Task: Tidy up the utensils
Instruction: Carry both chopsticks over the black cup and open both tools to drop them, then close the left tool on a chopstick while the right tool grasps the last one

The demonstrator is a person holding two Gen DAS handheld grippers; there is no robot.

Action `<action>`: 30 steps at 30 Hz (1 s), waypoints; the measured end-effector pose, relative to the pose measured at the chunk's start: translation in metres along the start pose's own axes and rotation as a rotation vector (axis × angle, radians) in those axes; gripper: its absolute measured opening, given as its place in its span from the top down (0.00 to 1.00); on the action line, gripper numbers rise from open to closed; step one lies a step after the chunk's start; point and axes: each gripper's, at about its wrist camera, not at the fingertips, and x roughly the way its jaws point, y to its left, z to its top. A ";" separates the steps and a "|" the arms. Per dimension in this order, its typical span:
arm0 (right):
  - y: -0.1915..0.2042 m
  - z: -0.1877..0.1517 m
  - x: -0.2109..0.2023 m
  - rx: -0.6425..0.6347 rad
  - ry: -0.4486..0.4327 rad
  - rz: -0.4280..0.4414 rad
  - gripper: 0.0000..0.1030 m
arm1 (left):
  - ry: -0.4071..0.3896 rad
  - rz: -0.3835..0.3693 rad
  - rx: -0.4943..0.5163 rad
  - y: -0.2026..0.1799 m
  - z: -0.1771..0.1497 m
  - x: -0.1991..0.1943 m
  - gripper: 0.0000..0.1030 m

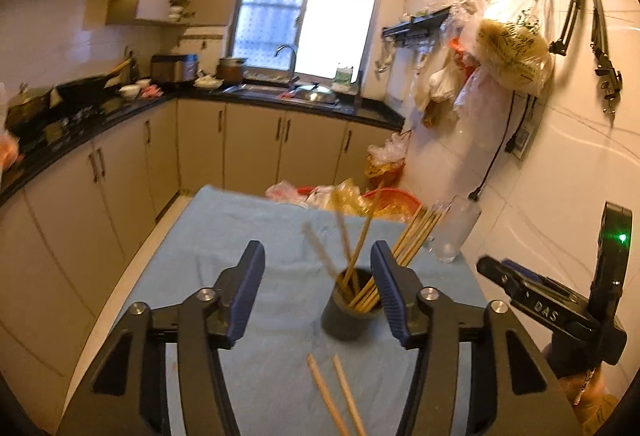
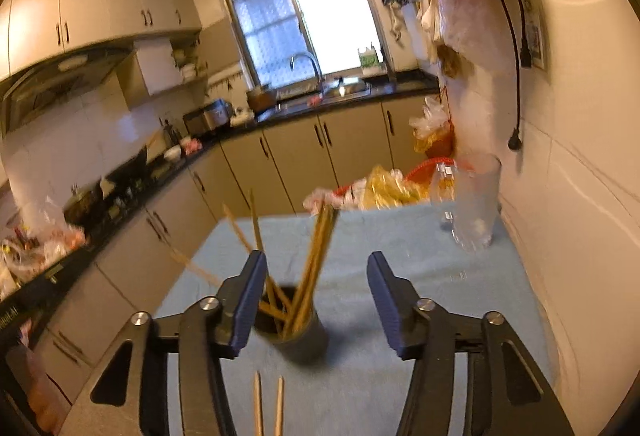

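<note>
- The dark holder [image 1: 347,310] stands on the bench's blue cloth [image 1: 240,236], full of chopsticks [image 1: 362,236] that fan out of it.
- Two loose chopsticks [image 1: 336,396] lie on the cloth just in front of the holder.
- A clear glass [image 1: 456,232] stands behind the holder, near the wall.
- Left gripper [image 1: 318,300]: jaws apart, nothing between them.
- Right gripper [image 2: 318,304]: jaws apart, gripping nothing.

One dark cup [image 1: 347,316] stands on the bench with a bundle of chopsticks [image 1: 362,272] in it, too blurred and overlapped to count exactly. Two loose chopsticks [image 1: 336,396] lie side by side near it. One clear glass [image 1: 456,232] stands at the far right, and two tools are in view.
</note>
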 end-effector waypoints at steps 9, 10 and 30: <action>0.020 -0.113 0.051 -0.125 0.423 0.075 0.39 | 0.248 0.075 -0.139 0.058 -0.099 0.026 0.45; 0.025 -0.127 0.059 -0.135 0.469 0.084 0.40 | 0.275 0.076 -0.151 0.062 -0.109 0.031 0.45; 0.017 -0.173 0.096 -0.237 0.539 -0.166 0.93 | 0.535 0.033 -0.041 0.009 -0.177 0.105 0.45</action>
